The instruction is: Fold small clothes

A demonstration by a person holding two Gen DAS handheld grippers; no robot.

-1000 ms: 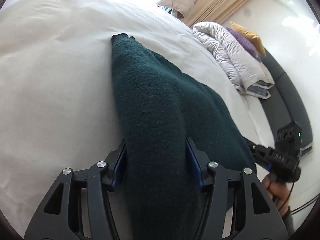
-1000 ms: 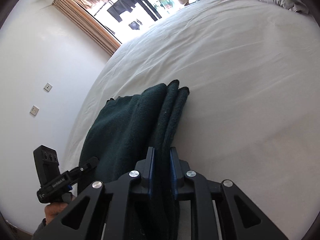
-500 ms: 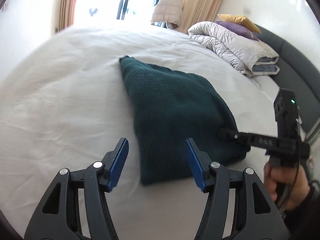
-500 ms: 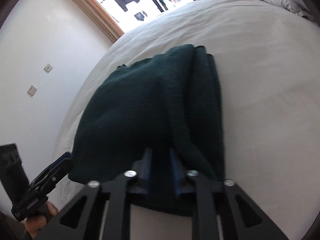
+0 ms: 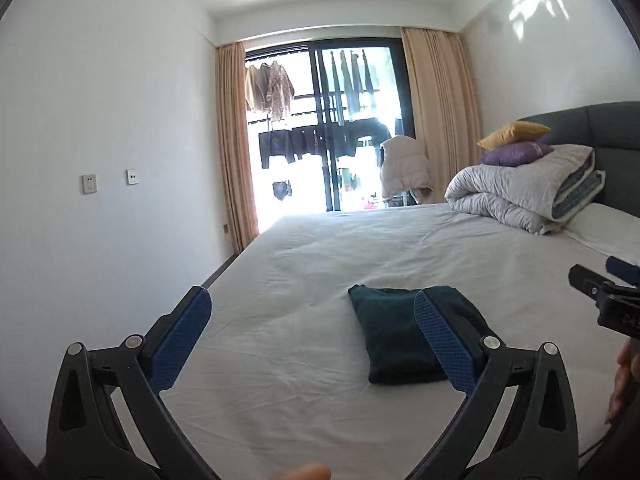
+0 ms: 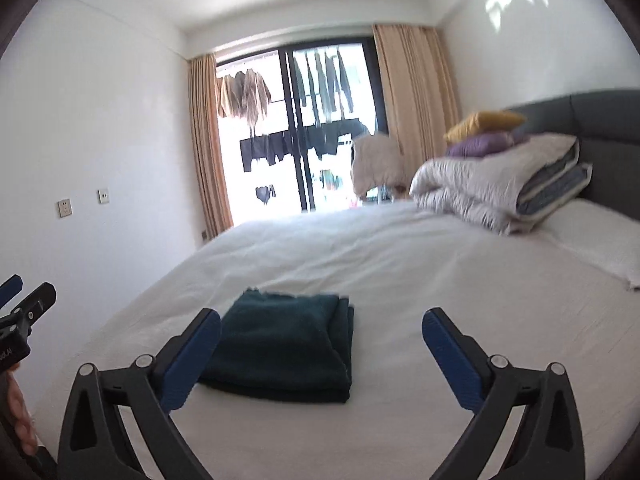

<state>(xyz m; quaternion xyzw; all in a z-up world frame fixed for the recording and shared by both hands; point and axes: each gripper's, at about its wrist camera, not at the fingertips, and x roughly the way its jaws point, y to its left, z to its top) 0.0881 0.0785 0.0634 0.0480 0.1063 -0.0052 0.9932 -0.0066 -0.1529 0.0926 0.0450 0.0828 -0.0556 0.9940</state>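
Note:
A dark green folded garment (image 5: 394, 332) lies flat on the white bed (image 5: 320, 264); it also shows in the right wrist view (image 6: 288, 344). My left gripper (image 5: 314, 314) is wide open and empty, held back above the bed's near edge, the garment behind its right finger. My right gripper (image 6: 322, 330) is wide open and empty, also pulled back, with the garment just beyond its left finger. The right gripper's tip shows at the left wrist view's right edge (image 5: 604, 292).
A rolled grey duvet (image 5: 528, 192) with purple and yellow pillows (image 5: 516, 144) lies at the bed's far right by the dark headboard (image 5: 600, 128). A glass balcony door (image 5: 324, 132) with curtains is at the back. A white wall (image 5: 100, 160) runs along the left.
The right gripper let go of the garment and opened wide. Both grippers pulled back and rose away; the folded garment now lies free on the bed.

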